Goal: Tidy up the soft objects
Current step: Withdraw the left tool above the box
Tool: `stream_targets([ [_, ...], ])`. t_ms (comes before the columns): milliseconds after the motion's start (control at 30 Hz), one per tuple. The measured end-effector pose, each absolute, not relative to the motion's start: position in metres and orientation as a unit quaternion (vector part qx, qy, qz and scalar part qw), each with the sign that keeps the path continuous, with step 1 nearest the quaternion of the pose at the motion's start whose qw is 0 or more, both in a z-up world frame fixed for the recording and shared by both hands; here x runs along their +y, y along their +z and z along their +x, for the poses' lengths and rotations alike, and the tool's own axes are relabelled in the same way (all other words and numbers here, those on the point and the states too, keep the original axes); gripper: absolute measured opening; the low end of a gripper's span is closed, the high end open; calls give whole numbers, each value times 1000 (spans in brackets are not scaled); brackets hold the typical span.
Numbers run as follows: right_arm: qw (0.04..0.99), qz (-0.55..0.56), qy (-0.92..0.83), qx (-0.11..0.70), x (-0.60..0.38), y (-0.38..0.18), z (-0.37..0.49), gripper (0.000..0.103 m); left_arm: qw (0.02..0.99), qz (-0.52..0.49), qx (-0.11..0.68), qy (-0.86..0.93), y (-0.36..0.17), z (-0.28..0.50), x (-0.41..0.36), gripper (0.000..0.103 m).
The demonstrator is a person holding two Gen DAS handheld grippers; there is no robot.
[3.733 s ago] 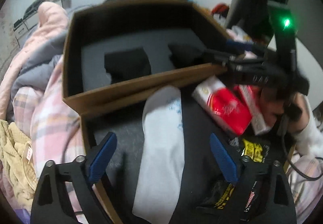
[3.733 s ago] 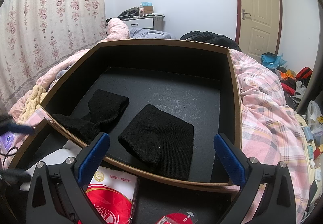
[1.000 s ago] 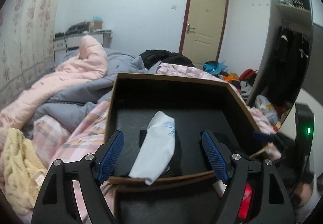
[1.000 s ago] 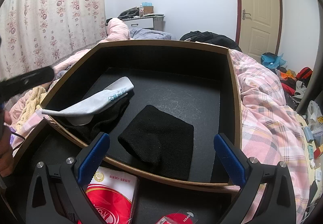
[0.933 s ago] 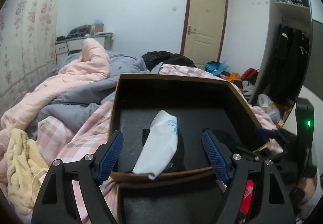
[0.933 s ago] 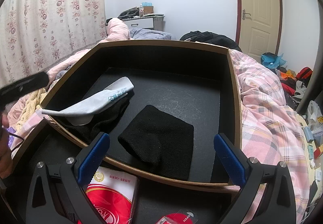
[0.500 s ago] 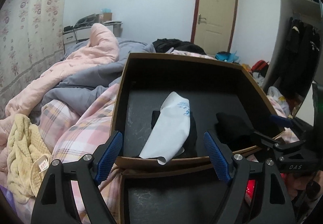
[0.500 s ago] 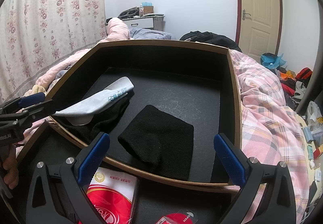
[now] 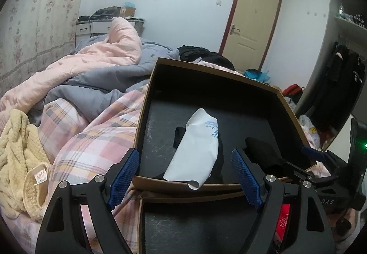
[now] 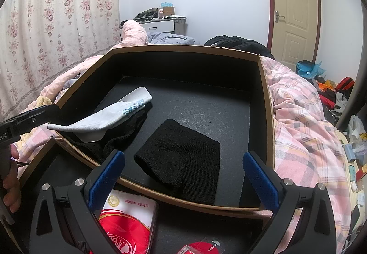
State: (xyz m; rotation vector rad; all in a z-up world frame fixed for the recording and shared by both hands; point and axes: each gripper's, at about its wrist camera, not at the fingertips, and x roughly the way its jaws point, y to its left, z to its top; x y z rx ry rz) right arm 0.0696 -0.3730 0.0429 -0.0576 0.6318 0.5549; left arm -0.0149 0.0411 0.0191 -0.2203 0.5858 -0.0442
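Left wrist view: the white sock [image 9: 197, 150] drapes over the box [image 9: 213, 185] front rim; left gripper [image 9: 185, 176] and right gripper [image 10: 183, 176] gape wide, empty.

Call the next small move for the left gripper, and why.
Probably nudge the white sock fully into the box. Its end hangs over the near rim, lying on a black sock. The left gripper is open and empty right before it; the right gripper is open too.

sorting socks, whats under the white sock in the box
A black sock lies under the white sock inside the box; its middle is covered.
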Motion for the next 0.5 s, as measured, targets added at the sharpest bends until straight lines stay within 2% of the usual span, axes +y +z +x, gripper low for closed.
stream_targets([
  [500, 912, -28, 269, 307, -373, 43, 70, 102, 951, -99, 292, -18, 18, -14, 38, 81],
])
